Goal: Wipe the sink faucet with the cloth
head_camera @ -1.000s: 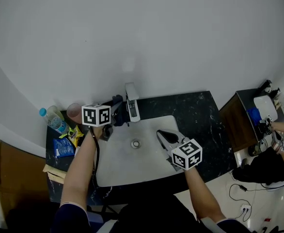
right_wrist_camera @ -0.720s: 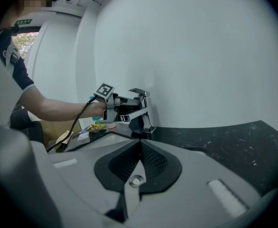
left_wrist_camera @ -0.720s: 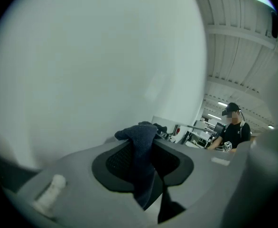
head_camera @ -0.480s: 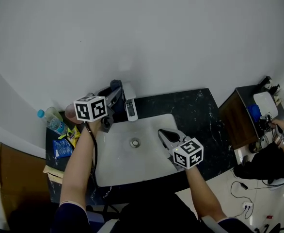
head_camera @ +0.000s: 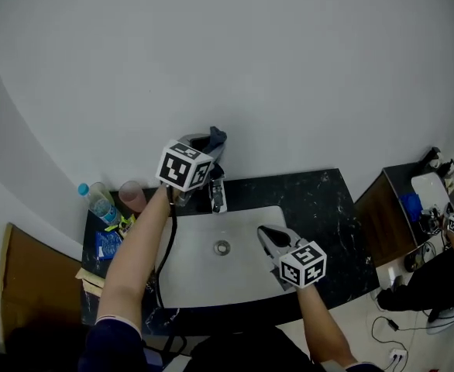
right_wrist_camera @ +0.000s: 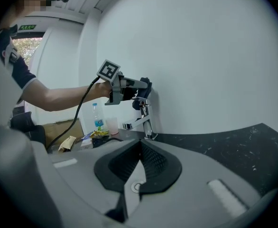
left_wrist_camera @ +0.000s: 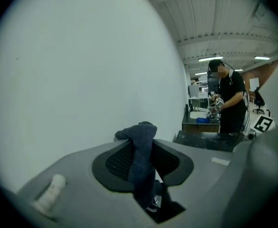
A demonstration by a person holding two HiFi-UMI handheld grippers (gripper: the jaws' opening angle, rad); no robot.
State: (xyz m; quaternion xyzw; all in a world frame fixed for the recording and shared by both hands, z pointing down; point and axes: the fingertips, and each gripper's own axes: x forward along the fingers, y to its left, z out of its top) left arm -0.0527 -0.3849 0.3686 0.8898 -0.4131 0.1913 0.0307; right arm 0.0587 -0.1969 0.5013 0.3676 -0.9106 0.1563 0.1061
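Note:
A dark blue cloth [head_camera: 215, 139] is pinched in my left gripper [head_camera: 211, 142], held high against the white wall just above the chrome faucet [head_camera: 218, 192]. In the left gripper view the cloth [left_wrist_camera: 141, 158] stands up between the jaws, which are shut on it [left_wrist_camera: 142, 148]. The right gripper view shows the cloth [right_wrist_camera: 145, 87] over the faucet [right_wrist_camera: 144, 120]; whether they touch I cannot tell. My right gripper [head_camera: 264, 232] hovers over the right side of the white sink [head_camera: 188, 273], jaws shut and empty [right_wrist_camera: 140, 148].
A water bottle [head_camera: 97, 202], a pink cup [head_camera: 132, 196] and snack packets [head_camera: 107, 237] sit on the black counter [head_camera: 320, 192] left of the sink. A wooden desk [head_camera: 386, 208] and a person [left_wrist_camera: 229, 101] are off to the right.
My left gripper has risen with the cloth from beside the faucet to above it, rolling as it went. The right gripper has stayed over the sink.

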